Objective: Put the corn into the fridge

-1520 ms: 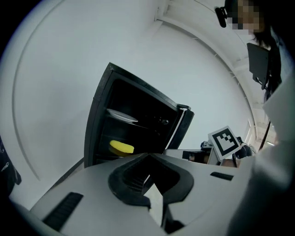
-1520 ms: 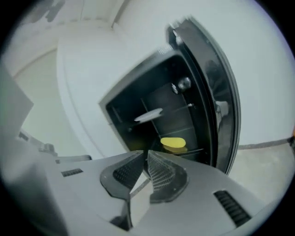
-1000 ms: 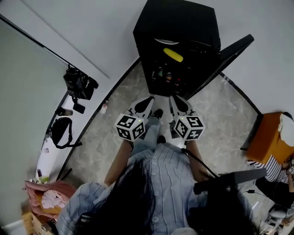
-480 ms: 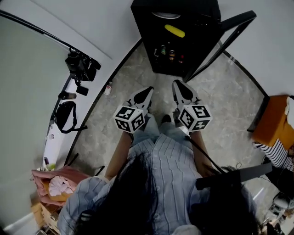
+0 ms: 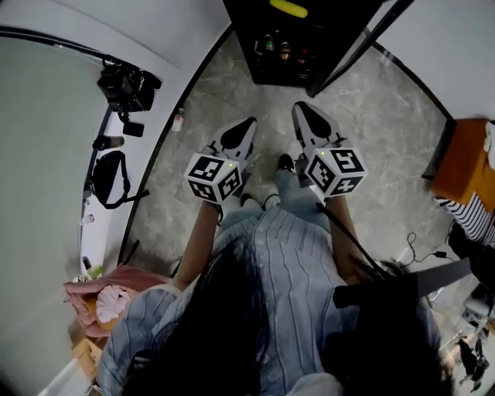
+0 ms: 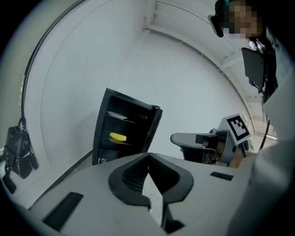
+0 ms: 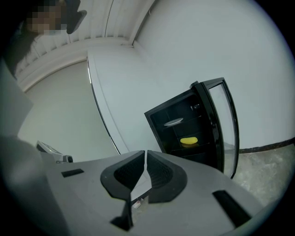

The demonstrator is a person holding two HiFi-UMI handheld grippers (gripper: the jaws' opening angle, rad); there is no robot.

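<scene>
The yellow corn [image 5: 288, 8] lies on a middle shelf of the black fridge [image 5: 255, 46], whose glass door [image 5: 363, 42] stands open to the right. Both gripper views show the corn [image 6: 118, 137] [image 7: 189, 140] well ahead, inside the fridge [image 6: 103, 133] [image 7: 161, 129]. My left gripper [image 5: 244, 124] and right gripper [image 5: 302, 109] hang side by side over the stone floor, short of the fridge and pointing at it. Each is shut and holds nothing: the left gripper [image 6: 148, 156] has its tips touching, and the right gripper [image 7: 145, 154] shows only a thin slit.
A camera on a stand [image 5: 124, 85], a black bag [image 5: 108, 189] and a small bottle [image 5: 179, 117] are along the left wall. An orange box [image 5: 464, 162] sits at right. Bottles [image 5: 276, 46] stand low in the fridge, and a white plate [image 7: 174, 122] lies on the shelf above the corn.
The fridge has slid toward the top of the head view as the person and both grippers drew back from it. The corn stays on its shelf. Both grippers remain shut.
</scene>
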